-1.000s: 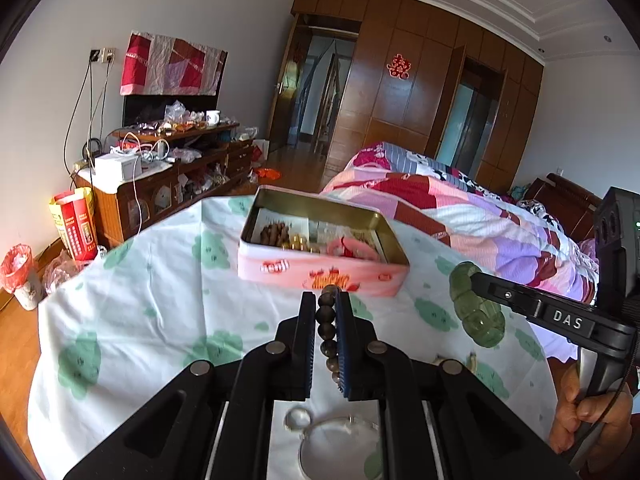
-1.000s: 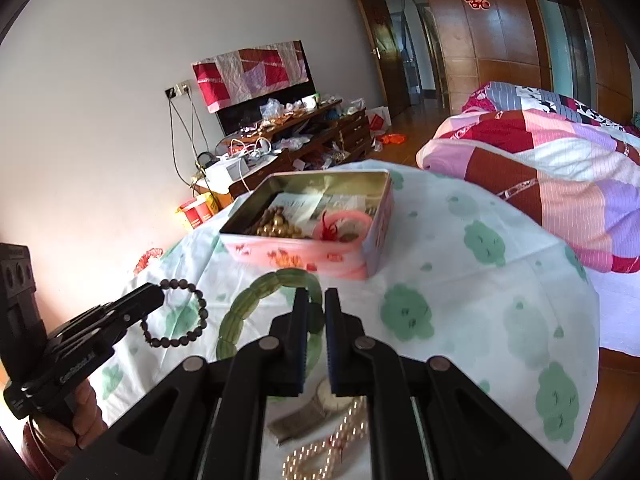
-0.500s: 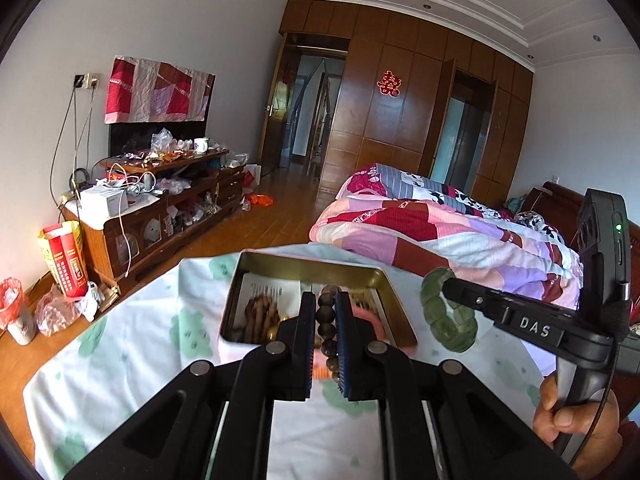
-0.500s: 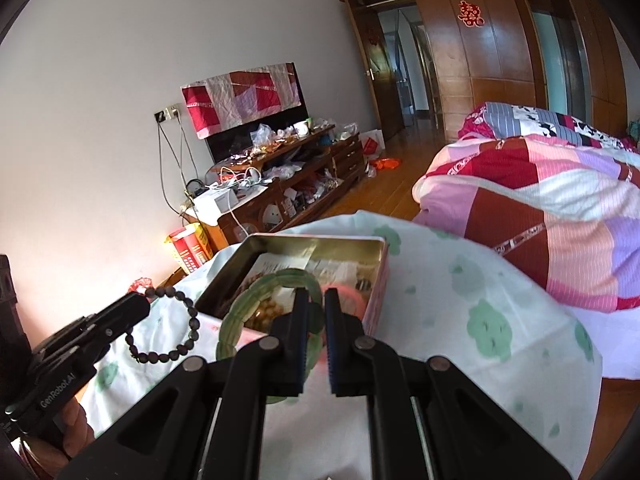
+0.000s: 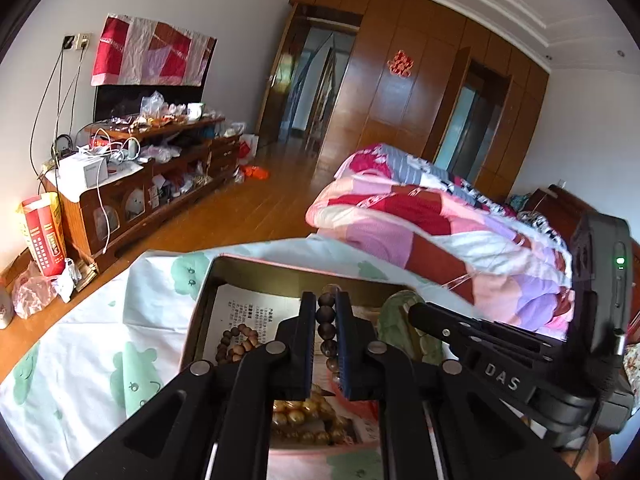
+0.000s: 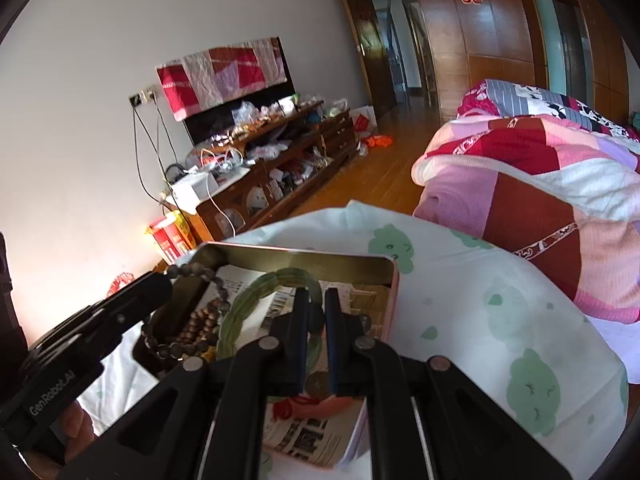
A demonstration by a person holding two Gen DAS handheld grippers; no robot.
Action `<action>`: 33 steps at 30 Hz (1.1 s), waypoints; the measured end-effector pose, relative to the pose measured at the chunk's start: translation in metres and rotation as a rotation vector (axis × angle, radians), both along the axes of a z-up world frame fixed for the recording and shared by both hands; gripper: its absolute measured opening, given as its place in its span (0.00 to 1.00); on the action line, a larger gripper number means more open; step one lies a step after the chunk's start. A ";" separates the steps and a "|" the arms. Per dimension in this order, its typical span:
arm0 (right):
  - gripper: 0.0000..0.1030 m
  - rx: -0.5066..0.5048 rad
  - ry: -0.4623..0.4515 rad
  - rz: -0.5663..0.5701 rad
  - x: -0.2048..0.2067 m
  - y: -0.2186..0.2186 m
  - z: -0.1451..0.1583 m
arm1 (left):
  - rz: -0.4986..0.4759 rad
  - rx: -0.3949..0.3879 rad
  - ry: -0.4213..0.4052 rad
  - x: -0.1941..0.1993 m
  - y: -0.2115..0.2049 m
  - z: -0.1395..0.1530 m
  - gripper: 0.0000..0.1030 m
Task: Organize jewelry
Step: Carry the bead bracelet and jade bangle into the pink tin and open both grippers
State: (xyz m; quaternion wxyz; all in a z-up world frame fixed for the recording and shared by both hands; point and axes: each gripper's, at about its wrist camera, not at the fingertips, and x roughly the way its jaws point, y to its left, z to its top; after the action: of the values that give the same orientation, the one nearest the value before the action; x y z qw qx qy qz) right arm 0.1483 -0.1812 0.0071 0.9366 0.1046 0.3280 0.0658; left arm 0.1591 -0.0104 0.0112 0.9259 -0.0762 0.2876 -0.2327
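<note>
The open tin (image 6: 390, 284) sits near the far edge of the desk (image 6: 500, 312), its bare cloth stretching wide to the right, with floor and a bed (image 6: 540, 168) beyond. The left hand-held gripper (image 5: 326, 316) angles down over the tin, clamped on a dark bead bracelet (image 5: 326, 314) hanging above the tin's left part. The right hand-held gripper (image 6: 316, 308), just beside it, is clamped on a green bracelet (image 6: 256, 292) over the tin's middle.
</note>
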 end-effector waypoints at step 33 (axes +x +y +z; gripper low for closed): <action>0.71 -0.045 -0.146 -0.139 -0.024 -0.018 0.017 | 0.170 0.324 -0.039 -0.001 -0.017 -0.020 0.62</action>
State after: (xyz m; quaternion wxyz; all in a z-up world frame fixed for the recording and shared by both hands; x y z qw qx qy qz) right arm 0.1245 -0.1997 0.0237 0.9623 0.1012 0.2524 0.0007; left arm 0.1580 -0.0272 -0.0087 0.9478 0.0547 0.2960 -0.1056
